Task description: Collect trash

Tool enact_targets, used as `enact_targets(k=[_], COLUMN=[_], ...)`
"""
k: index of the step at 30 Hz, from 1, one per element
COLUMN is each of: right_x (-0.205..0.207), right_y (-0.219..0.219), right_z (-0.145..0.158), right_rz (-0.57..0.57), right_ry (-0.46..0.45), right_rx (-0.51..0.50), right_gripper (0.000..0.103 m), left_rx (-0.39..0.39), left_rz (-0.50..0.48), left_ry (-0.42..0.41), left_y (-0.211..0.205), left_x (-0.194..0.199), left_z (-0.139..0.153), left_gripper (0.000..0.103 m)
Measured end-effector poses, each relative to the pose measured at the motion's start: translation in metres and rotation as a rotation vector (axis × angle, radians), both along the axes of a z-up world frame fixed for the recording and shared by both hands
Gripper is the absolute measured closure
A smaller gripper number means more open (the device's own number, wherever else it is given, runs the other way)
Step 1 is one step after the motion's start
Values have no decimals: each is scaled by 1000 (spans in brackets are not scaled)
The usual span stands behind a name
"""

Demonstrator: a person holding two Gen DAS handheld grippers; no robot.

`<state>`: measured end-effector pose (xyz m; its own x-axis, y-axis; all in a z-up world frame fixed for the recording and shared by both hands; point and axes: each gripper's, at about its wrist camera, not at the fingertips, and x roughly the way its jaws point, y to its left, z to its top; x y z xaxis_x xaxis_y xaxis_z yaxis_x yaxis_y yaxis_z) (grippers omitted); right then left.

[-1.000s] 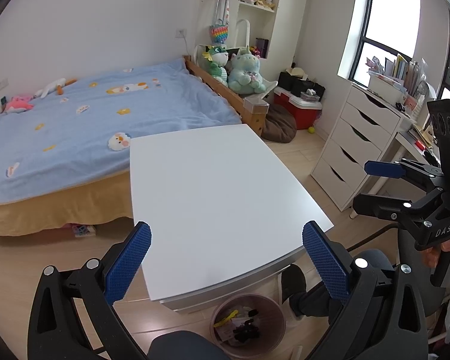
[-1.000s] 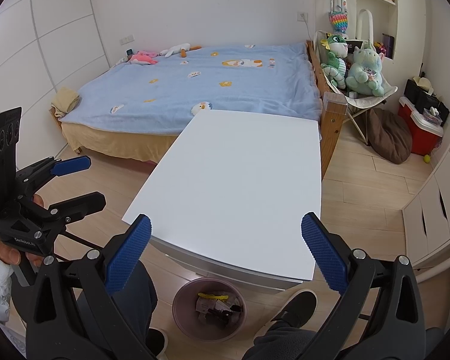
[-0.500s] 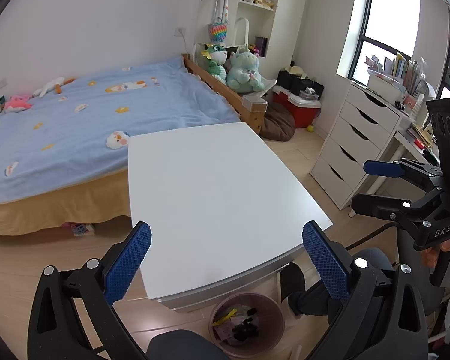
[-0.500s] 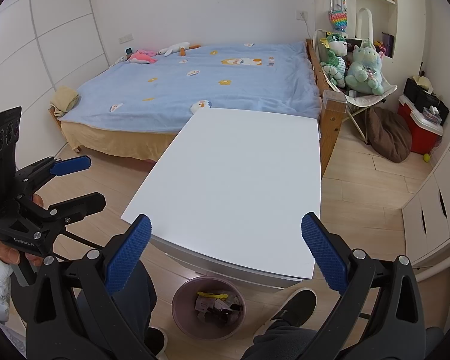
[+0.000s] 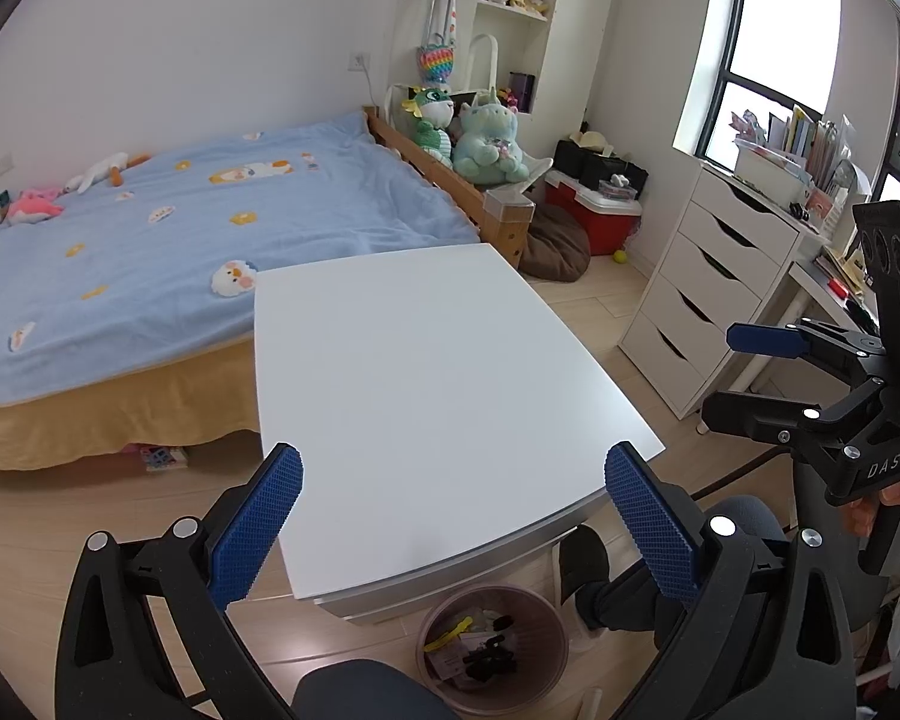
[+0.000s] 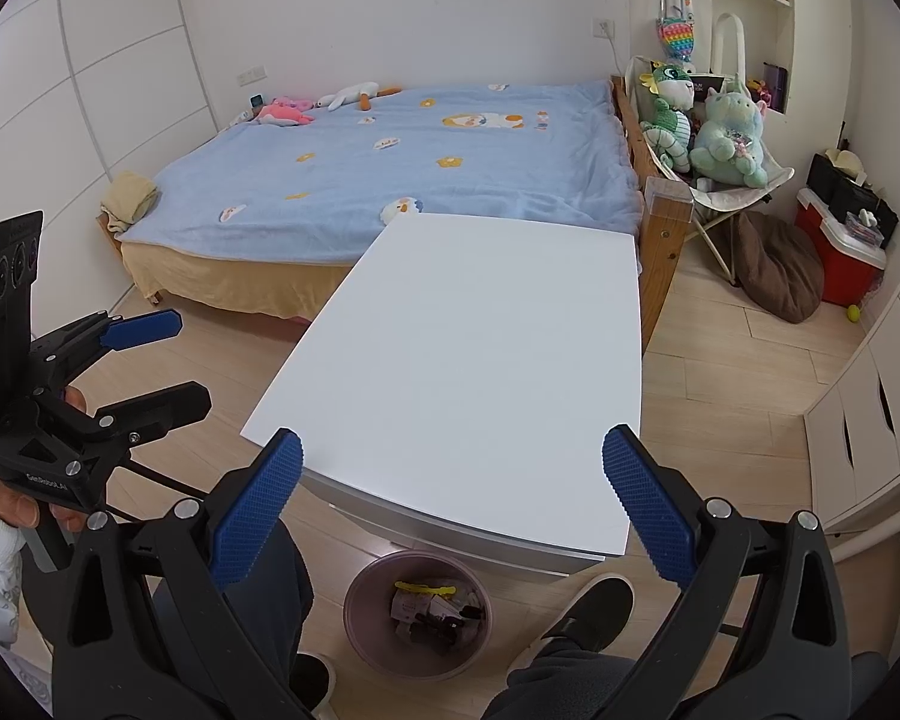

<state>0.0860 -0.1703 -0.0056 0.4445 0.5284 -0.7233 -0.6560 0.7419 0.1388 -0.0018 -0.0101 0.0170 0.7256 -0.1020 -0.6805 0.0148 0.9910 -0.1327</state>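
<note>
Both jaws spread wide and empty: left gripper (image 5: 453,519) and right gripper (image 6: 450,507) held above the near edge of the bare white table (image 6: 480,360). Trash (image 6: 435,603) already in the bin (image 6: 360,618) on the floor below that edge; seemingly nothing left to collect.
</note>
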Motion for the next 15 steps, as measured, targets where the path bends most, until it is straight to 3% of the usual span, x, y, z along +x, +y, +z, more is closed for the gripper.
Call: enact_targets(k=[15], right_x=[-1], right_y=[-4], right_z=[-2], right_rz=[-2], right_ry=[-1], right_rx=[-3], right_gripper=[5], left_rx=[-6], left_rz=[-19], left_ry=[0], left_y=[-4], left_x=[1], left_z=[-2], left_gripper=[6])
